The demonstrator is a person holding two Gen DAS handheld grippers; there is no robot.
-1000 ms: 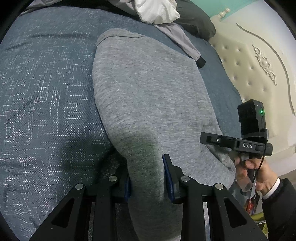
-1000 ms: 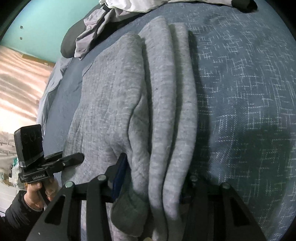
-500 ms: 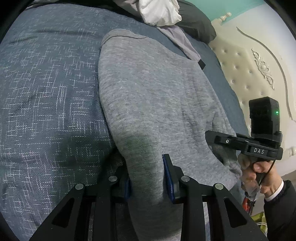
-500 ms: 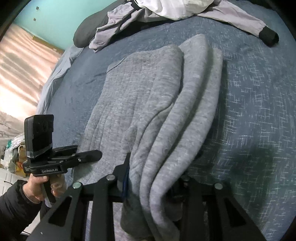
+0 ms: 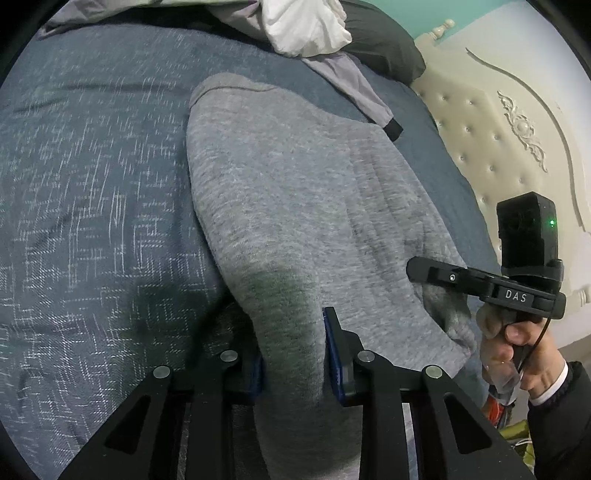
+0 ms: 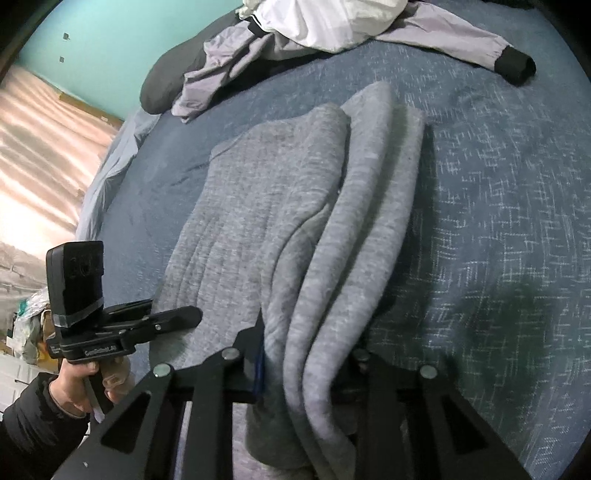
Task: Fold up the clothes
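A grey knit garment [image 5: 295,184] lies folded lengthwise on the blue patterned bedspread [image 5: 92,184]. My left gripper [image 5: 293,343] is shut on its near end, jaws still closing, with the cloth bunched between the blue pads. In the right wrist view the same garment [image 6: 277,203] shows stacked folds along its right side. My right gripper [image 6: 308,350] is closing on several layers of its near edge; the right finger is hidden under cloth. Each gripper also shows in the other's view, hand-held: the right gripper [image 5: 417,266] and the left gripper [image 6: 192,315].
A pile of clothes lies at the far end of the bed: a white garment [image 6: 332,22], a lilac jacket [image 6: 443,33] with a black cuff [image 6: 515,68], and a dark pillow [image 6: 162,85]. A cream tufted headboard [image 5: 498,129] borders one side. Bedspread [image 6: 498,221] lies bare beside the garment.
My right gripper has risen with the garment's near edge and its jaws have narrowed onto the folds. My left gripper has stayed almost in place, still clamped on the cloth.
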